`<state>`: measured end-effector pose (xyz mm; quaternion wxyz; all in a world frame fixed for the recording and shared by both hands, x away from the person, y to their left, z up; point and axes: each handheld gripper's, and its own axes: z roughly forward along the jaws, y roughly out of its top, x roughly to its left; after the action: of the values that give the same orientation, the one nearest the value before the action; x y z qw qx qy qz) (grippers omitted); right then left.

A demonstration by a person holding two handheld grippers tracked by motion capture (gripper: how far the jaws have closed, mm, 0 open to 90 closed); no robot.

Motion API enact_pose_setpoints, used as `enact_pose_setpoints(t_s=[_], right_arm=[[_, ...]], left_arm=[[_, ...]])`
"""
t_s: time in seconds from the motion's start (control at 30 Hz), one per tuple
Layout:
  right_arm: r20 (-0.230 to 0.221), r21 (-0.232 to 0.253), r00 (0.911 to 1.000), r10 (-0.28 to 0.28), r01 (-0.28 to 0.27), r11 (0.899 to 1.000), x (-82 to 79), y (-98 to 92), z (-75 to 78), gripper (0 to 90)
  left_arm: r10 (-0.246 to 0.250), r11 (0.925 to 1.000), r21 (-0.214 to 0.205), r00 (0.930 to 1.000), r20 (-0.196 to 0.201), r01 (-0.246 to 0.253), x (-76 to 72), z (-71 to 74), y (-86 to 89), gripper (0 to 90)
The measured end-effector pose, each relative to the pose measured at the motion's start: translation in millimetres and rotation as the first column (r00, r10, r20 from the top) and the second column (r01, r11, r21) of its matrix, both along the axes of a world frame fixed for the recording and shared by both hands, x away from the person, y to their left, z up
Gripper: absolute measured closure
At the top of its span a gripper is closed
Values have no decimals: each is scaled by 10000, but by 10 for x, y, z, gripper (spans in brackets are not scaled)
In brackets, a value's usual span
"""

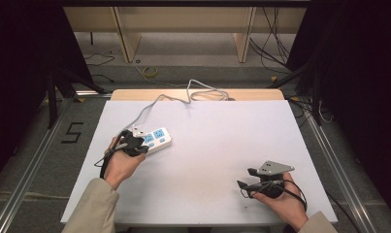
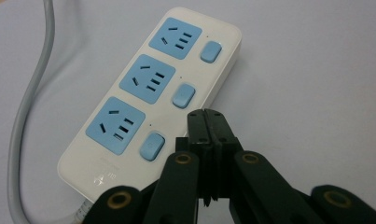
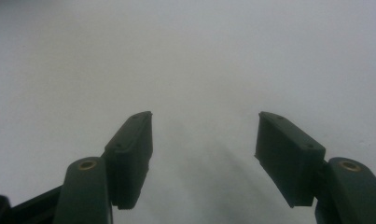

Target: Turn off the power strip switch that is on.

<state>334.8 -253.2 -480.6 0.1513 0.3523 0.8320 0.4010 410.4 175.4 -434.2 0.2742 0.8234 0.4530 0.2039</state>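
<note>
A white power strip [image 1: 155,140] with three blue sockets and three blue switches lies at the table's left middle, its grey cable [image 1: 183,95] running to the far edge. In the left gripper view the strip [image 2: 148,100] lies just ahead and left of my left gripper [image 2: 205,114], whose jaws are shut with nothing between them, tips near the nearest switch [image 2: 151,145]. In the high view the left gripper [image 1: 133,142] sits at the strip's near end. My right gripper [image 1: 245,178] rests low over bare table at the front right, open and holding nothing [image 3: 204,126].
The table top [image 1: 222,141] is white, with a wooden strip along its far edge. More cables [image 1: 275,39] lie on the floor beyond the table, and metal rails [image 1: 336,165] run along both sides.
</note>
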Motion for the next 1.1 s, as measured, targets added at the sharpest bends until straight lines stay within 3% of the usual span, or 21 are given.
enact_pose_setpoints(t_s=[0.43, 0.63, 0.73, 1.1], right_arm=[[0, 9, 10000, 12, -12, 10000, -1, 1, -1, 372], [10, 16, 10000, 22, -22, 10000, 0, 1, -1, 372], [10, 19, 10000, 16, -16, 10000, 1, 0, -2, 372], [32, 26, 10000, 43, -43, 10000, 1, 2, -1, 372]], left_arm=[[-413, 9987, -291, 9984, 378, 424, -167, -5, -14, 776], [-817, 9940, -680, 9949, 596, 857, -232, -59, -34, 620], [-1128, 9909, -665, 9913, 682, 1173, -266, -79, -48, 543], [-1311, 9843, -1079, 9880, 819, 1395, -444, -160, -30, 334]])
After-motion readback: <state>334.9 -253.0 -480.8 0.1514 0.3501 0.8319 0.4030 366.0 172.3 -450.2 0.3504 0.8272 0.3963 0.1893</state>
